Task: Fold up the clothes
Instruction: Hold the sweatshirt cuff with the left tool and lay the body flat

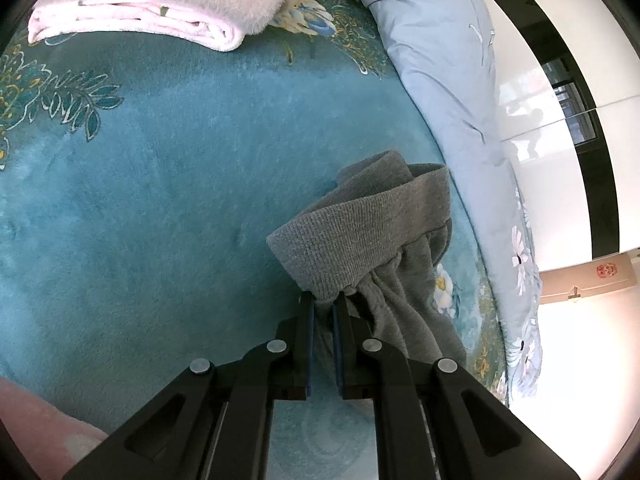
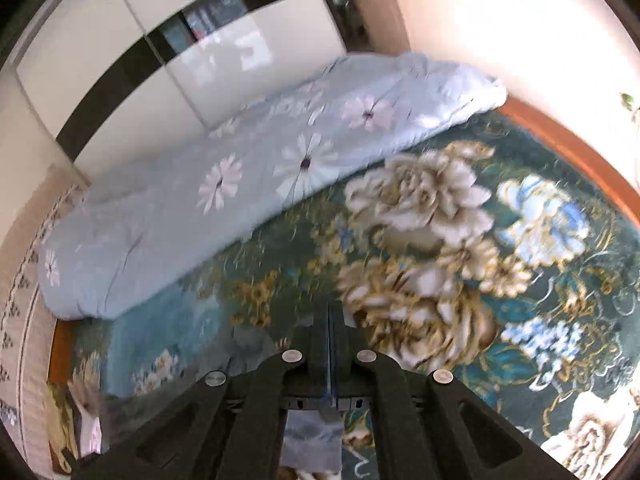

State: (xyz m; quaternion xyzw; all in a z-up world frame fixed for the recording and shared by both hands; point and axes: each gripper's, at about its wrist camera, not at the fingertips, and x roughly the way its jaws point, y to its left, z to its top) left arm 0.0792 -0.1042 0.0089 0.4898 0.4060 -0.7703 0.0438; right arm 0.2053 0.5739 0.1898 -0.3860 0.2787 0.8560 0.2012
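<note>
The left gripper [image 1: 323, 300], black with blue-lined pads, is clamped on the edge of a grey knitted garment with a ribbed waistband [image 1: 360, 232]; the fabric is pinched between the fingertips just where the ribbing meets the gathered cloth. The garment hangs lifted above the plush teal blanket with gold and white flowers [image 1: 160, 200], its ribbed band running up and away from the gripper toward the right, the gathered body trailing down to the right of the fingers. The right gripper [image 2: 329, 308] has its fingers pressed fully together with nothing between them, above the same blanket [image 2: 440, 260]. Beyond the garment lies a rolled pale blue daisy-print quilt [image 1: 432, 60]. Farthest off on the blanket sits a folded pink fleece blanket [image 1: 140, 12] with darker folded cloth on top. No readable writing shows.
</note>
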